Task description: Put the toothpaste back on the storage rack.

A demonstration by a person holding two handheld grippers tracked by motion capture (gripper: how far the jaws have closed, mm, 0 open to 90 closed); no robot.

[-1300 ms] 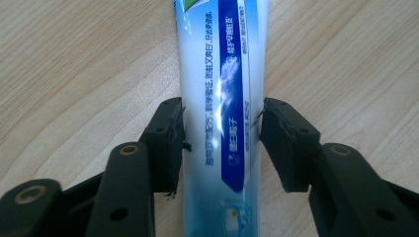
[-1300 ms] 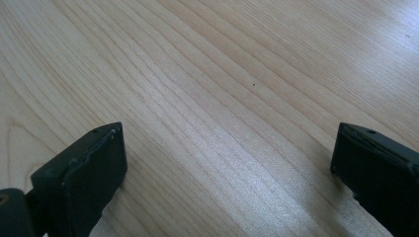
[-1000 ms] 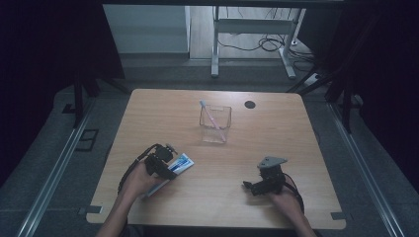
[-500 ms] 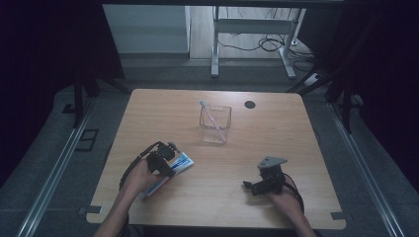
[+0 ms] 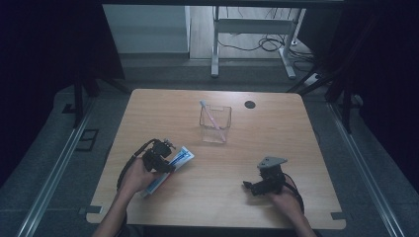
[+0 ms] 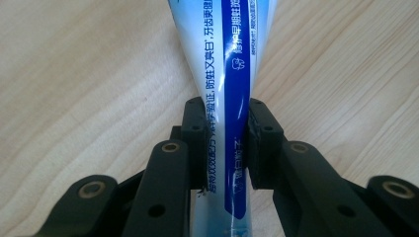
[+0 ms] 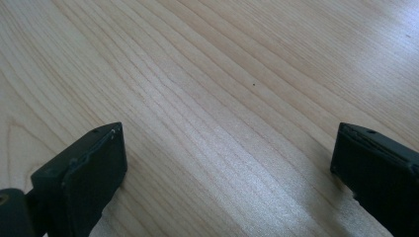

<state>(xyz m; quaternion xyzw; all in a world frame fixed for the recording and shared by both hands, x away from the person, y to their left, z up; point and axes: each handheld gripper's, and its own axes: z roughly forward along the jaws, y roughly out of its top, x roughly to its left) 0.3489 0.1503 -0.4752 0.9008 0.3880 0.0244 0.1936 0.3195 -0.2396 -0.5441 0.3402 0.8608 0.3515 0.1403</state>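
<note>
**Operator:** Blue-and-white laminate: confirm that the toothpaste tube point(image 6: 225, 98) is secured.

**Gripper:** Confirmed. The jaws of my left gripper point(image 6: 225, 143) have just been closing and now stand narrow, both pads pressing the tube's flattened body from either side. The tube lies flat on the wooden counter point(image 5: 276, 148), at the near left part of it. My right gripper point(image 7: 227, 163) rests on the counter at the near right, jaws wide, bare wood between them.

**Operator:** State the relation governing the next move.

**Gripper:** The tube's long axis runs straight ahead between my left jaws and on away from them. In the high view it runs diagonally, from the near left up toward the clear holder point(image 5: 215, 123), which stands mid-counter, well apart from the tube, beyond it and to its right. A toothbrush point(image 5: 210, 114) already leans inside. The left gripper is the nearer one to both tube and holder. In my judgement, the tube must be lifted and tipped upright to enter the holder's open top.

**Operator:** List limits of observation.

**Gripper:** My left hand point(image 5: 136, 173) covers part of the tube in the high view. I cannot tell which end carries the cap. The holder's walls are transparent and hard to trace.
</note>
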